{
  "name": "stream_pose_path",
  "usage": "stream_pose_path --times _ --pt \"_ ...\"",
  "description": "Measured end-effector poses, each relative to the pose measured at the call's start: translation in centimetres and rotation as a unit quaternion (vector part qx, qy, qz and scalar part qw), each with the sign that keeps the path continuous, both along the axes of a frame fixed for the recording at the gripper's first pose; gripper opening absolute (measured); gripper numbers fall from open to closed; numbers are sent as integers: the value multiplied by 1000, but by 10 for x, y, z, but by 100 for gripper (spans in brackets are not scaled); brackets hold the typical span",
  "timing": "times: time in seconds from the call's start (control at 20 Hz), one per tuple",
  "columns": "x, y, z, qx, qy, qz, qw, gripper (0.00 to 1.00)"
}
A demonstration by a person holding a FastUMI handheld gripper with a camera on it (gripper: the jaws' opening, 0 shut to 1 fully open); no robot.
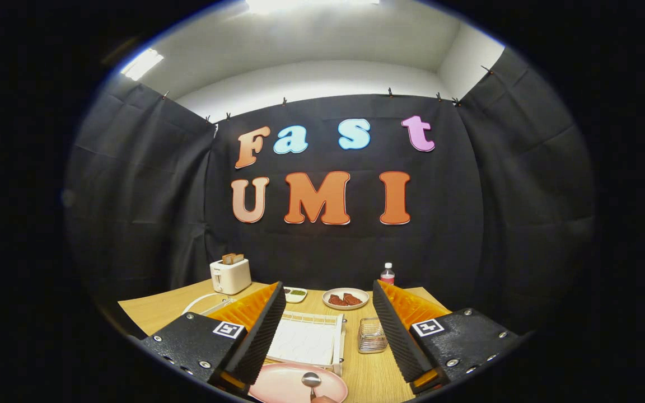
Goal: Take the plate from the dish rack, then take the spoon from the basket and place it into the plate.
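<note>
Claw (322, 341) held wide open above a wooden tabletop (154, 313), its two ribbed fingers (258, 336) spread far apart at the bottom of the frame and gripping nothing. Low in the gap between them, at the bottom centre, lies a pink plate (283, 386) with a metal spoon (311, 380) resting in it, bowl toward the back of the booth and handle running off toward the lower edge. Just behind the plate, still between the fingers, sits a white dish rack (308, 341), lying flat with its slots bare. To the rack's right, close to the inner face of the right-hand finger, stands a small clear wire basket (371, 336). Farther back, in the centre of the frame just beyond the fingertips, a round plate of brown food (345, 298) sits on the wood, and to its left a small white dish holding something green (295, 293) peeks out beside the left fingertip. At centre left, near the far corner of the tabletop, a white toaster (230, 275) stands with two slices of toast poking out of the top, and a white cord (202, 302) curls from it across the wood. At centre right, behind the right fingertip, a small bottle (388, 274) with a white cap and pinkish contents stands against the black cloth wall (132, 196).
</note>
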State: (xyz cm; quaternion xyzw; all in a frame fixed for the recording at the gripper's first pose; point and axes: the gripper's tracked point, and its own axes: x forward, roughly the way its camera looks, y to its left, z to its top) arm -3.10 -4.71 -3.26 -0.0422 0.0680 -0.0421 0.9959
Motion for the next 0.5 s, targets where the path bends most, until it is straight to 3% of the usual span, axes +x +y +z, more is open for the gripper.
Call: stream_pose_path --times 0.5 --pt "0 -1 9 10 -9 -3 1000 93"
